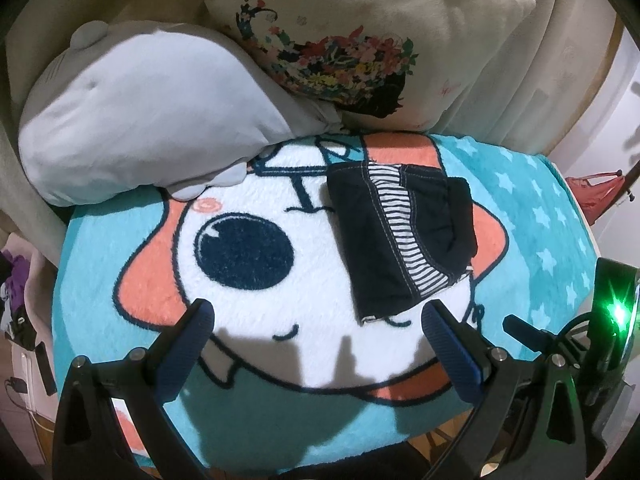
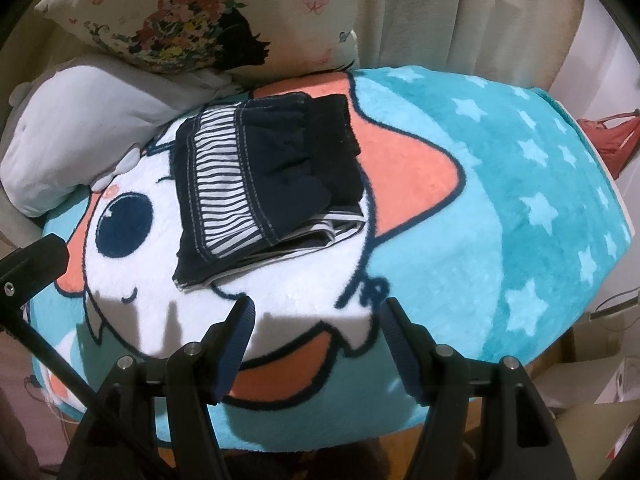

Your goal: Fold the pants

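The pants (image 1: 404, 232) are dark navy with a black-and-white striped band, folded into a compact bundle on a cartoon blanket (image 1: 248, 320). They also show in the right wrist view (image 2: 264, 188), with folded layers visible at the near edge. My left gripper (image 1: 320, 344) is open and empty, hovering just short of the bundle's near edge. My right gripper (image 2: 318, 336) is open and empty, a little in front of the bundle. The right gripper's body shows at the right edge of the left wrist view (image 1: 560, 344).
The teal, white and orange blanket (image 2: 500, 208) covers a rounded seat. A grey-white plush pillow (image 1: 140, 120) and a floral cushion (image 1: 360, 32) lie behind the pants. Beige curtain (image 2: 460, 12) hangs at the back. A red item (image 2: 612, 136) sits at right.
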`<action>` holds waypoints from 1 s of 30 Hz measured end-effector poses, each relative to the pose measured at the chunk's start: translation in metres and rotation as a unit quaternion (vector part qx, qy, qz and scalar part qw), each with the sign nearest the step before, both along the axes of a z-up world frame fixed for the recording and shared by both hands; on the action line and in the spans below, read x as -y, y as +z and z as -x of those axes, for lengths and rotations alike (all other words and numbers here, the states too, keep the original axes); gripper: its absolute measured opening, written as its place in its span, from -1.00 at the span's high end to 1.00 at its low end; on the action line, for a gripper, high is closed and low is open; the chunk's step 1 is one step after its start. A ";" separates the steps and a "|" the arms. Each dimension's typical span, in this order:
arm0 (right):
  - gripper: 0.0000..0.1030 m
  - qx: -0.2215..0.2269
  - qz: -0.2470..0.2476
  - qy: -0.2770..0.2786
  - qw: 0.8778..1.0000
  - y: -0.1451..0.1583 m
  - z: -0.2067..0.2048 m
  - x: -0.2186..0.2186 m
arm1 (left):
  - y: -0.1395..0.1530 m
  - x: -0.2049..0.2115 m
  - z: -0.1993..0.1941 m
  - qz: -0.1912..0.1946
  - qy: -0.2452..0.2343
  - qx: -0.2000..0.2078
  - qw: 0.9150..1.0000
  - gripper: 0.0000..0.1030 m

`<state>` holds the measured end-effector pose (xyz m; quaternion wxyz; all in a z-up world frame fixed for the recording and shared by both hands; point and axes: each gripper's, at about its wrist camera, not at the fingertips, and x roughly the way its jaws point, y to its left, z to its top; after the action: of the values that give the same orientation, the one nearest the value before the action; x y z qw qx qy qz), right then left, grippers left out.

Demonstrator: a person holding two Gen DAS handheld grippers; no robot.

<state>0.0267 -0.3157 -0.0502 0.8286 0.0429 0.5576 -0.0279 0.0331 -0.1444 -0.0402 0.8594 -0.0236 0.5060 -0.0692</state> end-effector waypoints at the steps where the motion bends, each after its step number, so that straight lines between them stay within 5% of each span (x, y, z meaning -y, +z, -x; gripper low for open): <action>1: -0.36 -0.001 0.000 0.001 1.000 0.000 0.000 -0.001 | 0.000 -0.001 0.001 0.000 0.000 -0.001 1.000 -1.00; 30: -0.40 -0.010 -0.002 -0.007 1.000 -0.004 0.005 0.007 | -0.011 0.005 0.005 0.006 -0.002 -0.024 1.000 -1.00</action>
<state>0.0216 -0.3226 -0.0544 0.8229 0.0477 0.5652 -0.0327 0.0280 -0.1498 -0.0514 0.8468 -0.0293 0.5260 -0.0734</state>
